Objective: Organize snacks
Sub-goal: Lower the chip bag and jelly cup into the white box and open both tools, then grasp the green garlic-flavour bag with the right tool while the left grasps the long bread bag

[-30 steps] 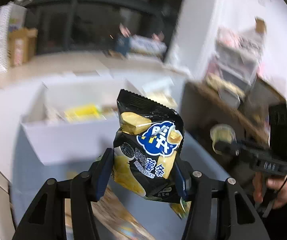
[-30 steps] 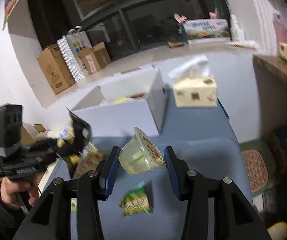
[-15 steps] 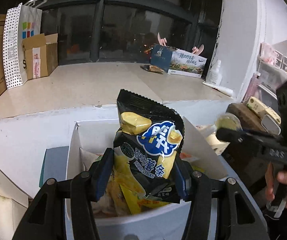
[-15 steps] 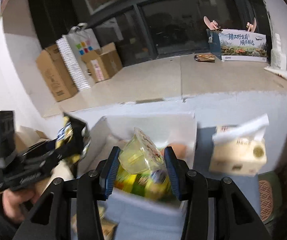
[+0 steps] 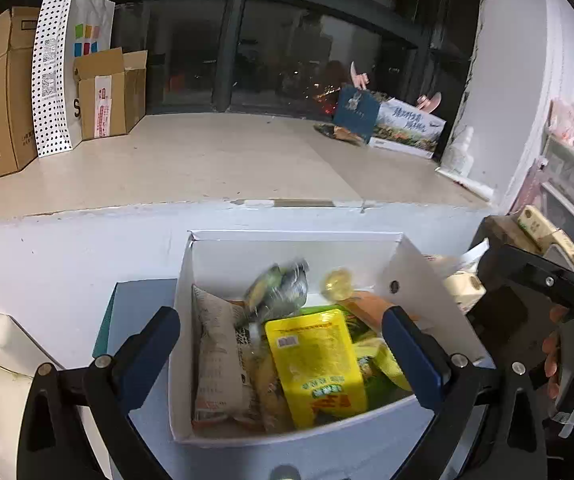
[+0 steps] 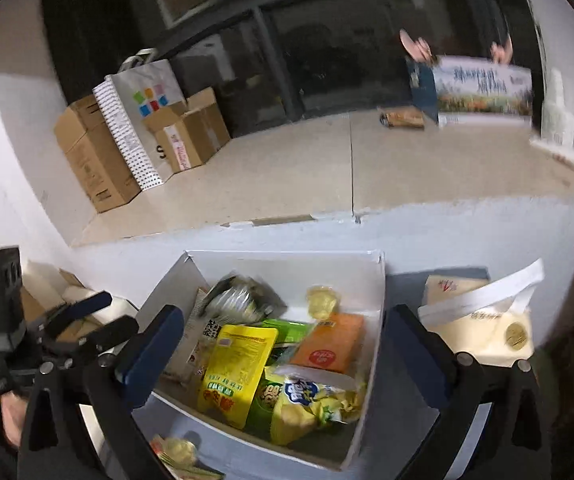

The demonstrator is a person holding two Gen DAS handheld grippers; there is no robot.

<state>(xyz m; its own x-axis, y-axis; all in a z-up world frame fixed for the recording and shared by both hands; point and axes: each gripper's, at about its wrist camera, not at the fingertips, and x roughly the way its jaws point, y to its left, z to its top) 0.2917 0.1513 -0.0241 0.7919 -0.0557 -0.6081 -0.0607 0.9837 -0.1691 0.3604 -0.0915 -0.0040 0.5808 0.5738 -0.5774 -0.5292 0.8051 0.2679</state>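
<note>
Where snacks (image 5: 315,364) fill box (image 5: 427,280), tissues (image 6: 483,320) adjoin.

Directly ahead of and below the left gripper (image 5: 281,340), whose jaws are opening with nothing between them, the white box (image 5: 295,236) is open-topped, so the way in from above is free; its floor is crowded with packets, the yellow pouch (image 5: 315,364) nearest, the blurred dark chip bag (image 5: 279,292) and the jelly cup (image 5: 337,280) further in; the box's upright walls bar any sideways entry; to its right the right gripper (image 6: 283,354), jaws likewise opening and empty, crowds the same opening; right of that gripper the tissue box (image 6: 483,320) stands close against the wall; beyond the box the pale ledge (image 5: 207,160) lies bare in the middle.
</note>
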